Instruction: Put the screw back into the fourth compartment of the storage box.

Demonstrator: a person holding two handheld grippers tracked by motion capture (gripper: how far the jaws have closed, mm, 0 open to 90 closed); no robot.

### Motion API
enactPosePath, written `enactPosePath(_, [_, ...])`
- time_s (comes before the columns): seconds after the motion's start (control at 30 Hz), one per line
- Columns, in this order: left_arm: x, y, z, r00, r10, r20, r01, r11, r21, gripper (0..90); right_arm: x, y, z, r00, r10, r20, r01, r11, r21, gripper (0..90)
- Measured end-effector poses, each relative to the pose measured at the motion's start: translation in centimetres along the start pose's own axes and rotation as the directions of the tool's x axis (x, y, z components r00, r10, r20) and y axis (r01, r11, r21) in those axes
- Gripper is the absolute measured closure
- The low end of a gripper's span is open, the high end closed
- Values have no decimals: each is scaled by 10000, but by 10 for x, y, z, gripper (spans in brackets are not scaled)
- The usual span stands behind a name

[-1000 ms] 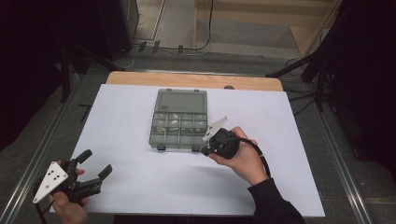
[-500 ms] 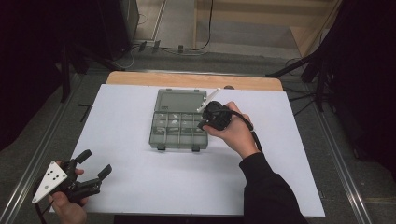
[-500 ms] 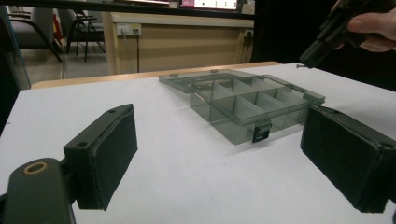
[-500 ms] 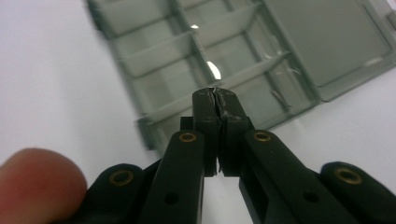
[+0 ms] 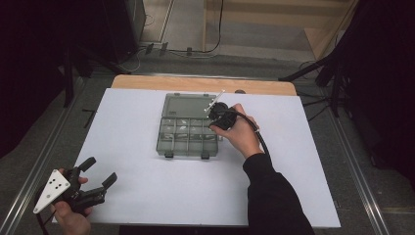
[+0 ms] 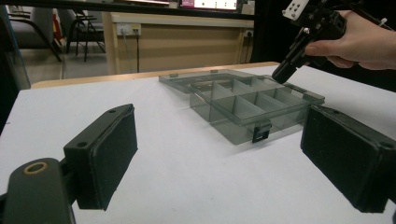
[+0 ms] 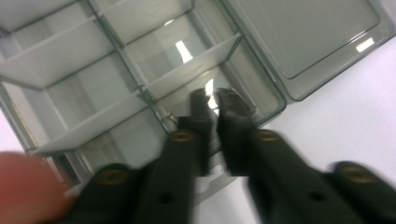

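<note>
A clear grey compartment box (image 5: 188,137) lies open in the middle of the white table, its lid (image 5: 188,105) flat on the far side. My right gripper (image 5: 212,123) points down into the far right compartment beside the hinge. In the right gripper view its jaws (image 7: 212,100) have just been opening; a narrow gap shows, with nothing between them. A small metal screw (image 7: 172,118) lies in that compartment just left of the tips. My left gripper (image 5: 101,170) rests at the near left corner, open and empty, facing the box (image 6: 243,109) and the right gripper (image 6: 281,77).
The white table top (image 5: 147,196) stretches around the box, with a wooden strip (image 5: 195,84) along its far edge. The right gripper's cable (image 5: 259,139) trails back over the person's hand. Dark stands and floor rails flank the table.
The right hand has carried its gripper from the box's near right edge up the picture to the far right compartment. The left hand has not moved.
</note>
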State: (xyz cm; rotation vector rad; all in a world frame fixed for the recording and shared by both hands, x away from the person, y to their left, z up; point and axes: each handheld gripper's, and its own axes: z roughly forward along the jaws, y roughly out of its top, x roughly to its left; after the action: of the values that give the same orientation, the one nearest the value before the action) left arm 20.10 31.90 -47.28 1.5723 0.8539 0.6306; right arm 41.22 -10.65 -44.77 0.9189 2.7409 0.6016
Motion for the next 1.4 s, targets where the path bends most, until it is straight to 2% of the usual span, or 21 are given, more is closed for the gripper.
enactPosePath(0.03, [0, 0, 0, 10000, 5, -5, -5, 10000, 3, 110, -1, 0, -1, 10000, 13, -8, -13, 9999, -118, 771])
enactPosePath(0.1, [0, 0, 0, 10000, 3, -15, -3, 10000, 2, 109, -2, -3, -6, 9997, 212, -138, -219, 9985, -503, 766])
enactPosePath(0.23, [0, 0, 0, 10000, 15, 4, -15, 10000, 10, 110, -1, -11, -21, 9982, 542, -251, -563, 9940, -935, 704])
enactPosePath(0.4, [-1, 0, 0, 10000, 32, 20, -32, 10000, 46, 109, 5, -30, -37, 9958, 861, -325, -897, 9872, -1321, 525])
enactPosePath(0.53, [-2, 0, 1, 10000, 31, 11, -31, 10000, 53, 110, 11, -52, -46, 9917, 1267, -217, -1286, 9762, -1747, 371])
enactPosePath(0.57, [-2, 0, 1, 10000, 55, 22, -55, 10000, 61, 109, 12, -58, -48, 9916, 1292, -63, -1281, 9741, -1861, 333])
enactPosePath(0.6, [-2, 0, 1, 10000, 55, 22, -55, 10000, 61, 109, 12, -58, -48, 9916, 1292, -63, -1281, 9741, -1861, 333])
enactPosePath(0.63, [-2, 0, 1, 10000, 70, 33, -70, 9999, 80, 110, 15, -71, -50, 9892, 1462, 126, -1405, 9684, -2059, 253])
enactPosePath(0.7, [-2, 0, 2, 10000, 53, 8, -53, 9999, 90, 109, 19, -83, -52, 9857, 1664, 283, -1562, 9626, -2213, 210])
enactPosePath(0.77, [-2, 0, 2, 10000, 57, -9, -57, 9999, 102, 110, 22, -96, -53, 9816, 1824, 561, -1652, 9593, -2291, 129])
enactPosePath(0.87, [-2, -1, 2, 10000, 56, -15, -56, 9999, 103, 109, 29, -113, -56, 9640, 2399, 1142, -2033, 9428, -2643, 66])
enactPosePath(0.93, [-3, -1, 2, 10000, 70, -21, -69, 9999, 131, 110, 31, -123, -58, 9610, 2562, 1041, -2199, 9363, -2740, 47])
enactPosePath(1.07, [-3, 0, 2, 10000, 91, -11, -91, 9999, 144, 109, 38, -145, -62, 9530, 2937, 743, -2586, 9164, -3055, 19])
enactPosePath(1.1, [-3, -1, 2, 10000, 75, -26, -75, 9999, 140, 110, 40, -150, -63, 9516, 2980, 754, -2620, 9145, -3084, 2])
enactPosePath(1.2, [-2, -1, 2, 10000, 72, -22, -72, 9999, 136, 110, 43, -166, -65, 9414, 3310, 652, -2930, 8979, -3284, 0])
enactPosePath(1.23, [-3, -1, 2, 10000, 92, -12, -92, 9999, 137, 110, 45, -171, -66, 9323, 3542, 731, -3105, 8875, -3405, 0])
enactPosePath(1.27, [-3, -1, 2, 9999, 106, 16, -106, 9999, 135, 110, 46, -175, -67, 9301, 3615, 652, -3183, 8819, -3477, 0])
enactPosePath(1.3, [-3, 0, 3, 9999, 114, 34, -114, 9998, 137, 110, 47, -180, -67, 9329, 3562, 534, -3155, 8798, -3556, 0])
enactPosePath(1.37, [-3, 0, 3, 9999, 122, 39, -123, 9998, 162, 110, 49, -186, -68, 9273, 3684, 661, -3232, 8773, -3549, 0])
enactPosePath(1.4, [-3, 0, 3, 9999, 129, 29, -130, 9998, 169, 109, 50, -189, -68, 9288, 3658, 595, -3229, 8777, -3542, 0])
